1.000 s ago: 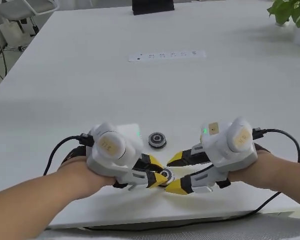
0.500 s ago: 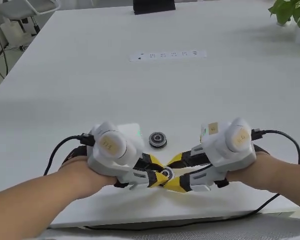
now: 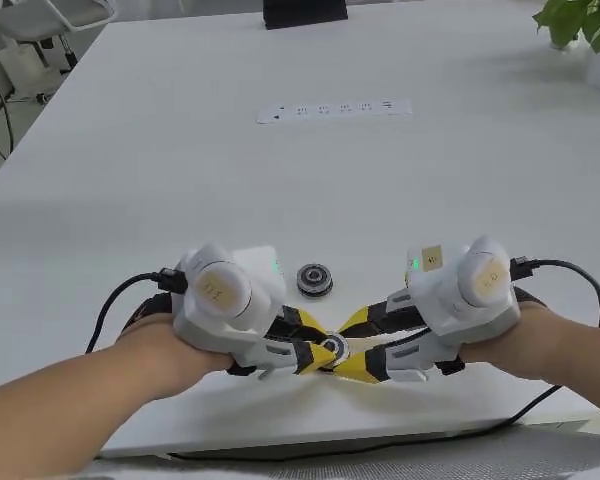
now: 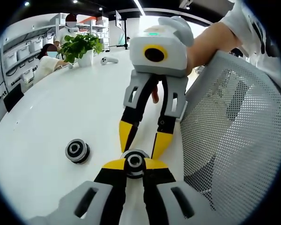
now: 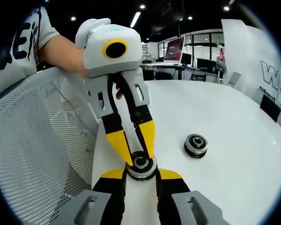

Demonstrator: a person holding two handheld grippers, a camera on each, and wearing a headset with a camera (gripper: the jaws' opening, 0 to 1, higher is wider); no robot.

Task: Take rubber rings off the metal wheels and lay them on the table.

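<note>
White shells, yellow-tipped black jaws on left gripper (image 3: 315, 347), right gripper (image 3: 348, 346); black cables (image 3: 115, 300) attached. White lettered sleeve (image 5: 23, 33) worn.

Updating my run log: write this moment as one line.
left gripper: shut on metal wheel | right gripper: shut on same metal wheel | second wheel: on table

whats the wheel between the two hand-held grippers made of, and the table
The held wheel: the silvery hub catches glints, so likely bare metal. The dark matte band round it looks like rubber. The table: a smooth white top with soft reflections, perhaps laminate or paint; the look leaves that open.
</note>
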